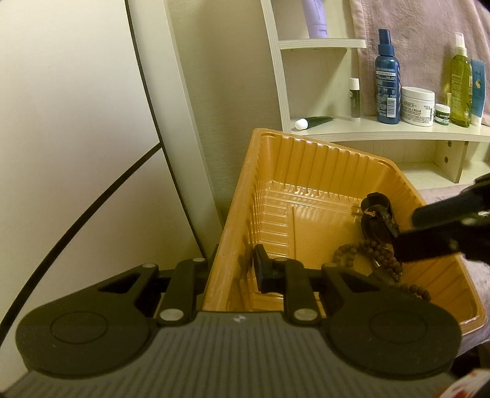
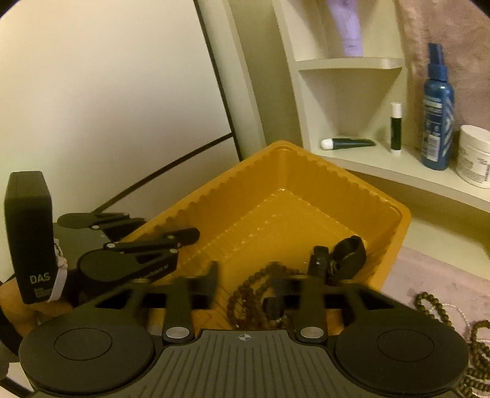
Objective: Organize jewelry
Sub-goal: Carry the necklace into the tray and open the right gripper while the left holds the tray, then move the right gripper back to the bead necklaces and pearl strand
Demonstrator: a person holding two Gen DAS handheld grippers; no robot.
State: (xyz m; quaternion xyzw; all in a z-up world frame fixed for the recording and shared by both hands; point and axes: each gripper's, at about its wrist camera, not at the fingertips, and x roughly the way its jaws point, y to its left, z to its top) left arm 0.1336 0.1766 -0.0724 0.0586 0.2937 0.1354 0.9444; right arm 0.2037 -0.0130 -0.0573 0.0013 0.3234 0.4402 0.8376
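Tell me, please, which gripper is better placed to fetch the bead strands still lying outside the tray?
Right. The brown bead strands on the pink cloth lie beside the right gripper, which looks open, while the left gripper clamps the orange plastic tray's wall.

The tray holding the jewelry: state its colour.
The tray is orange-yellow plastic with ribbed walls, clearest in the right wrist view.

Likely home vanity: toiletries shelf (image 1: 398, 130), towel (image 1: 413, 24).

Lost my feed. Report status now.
Left gripper shut on orange ribbed plastic tray wall. Right gripper open inside tray, over brown bead strand. More brown beads outside on cloth.
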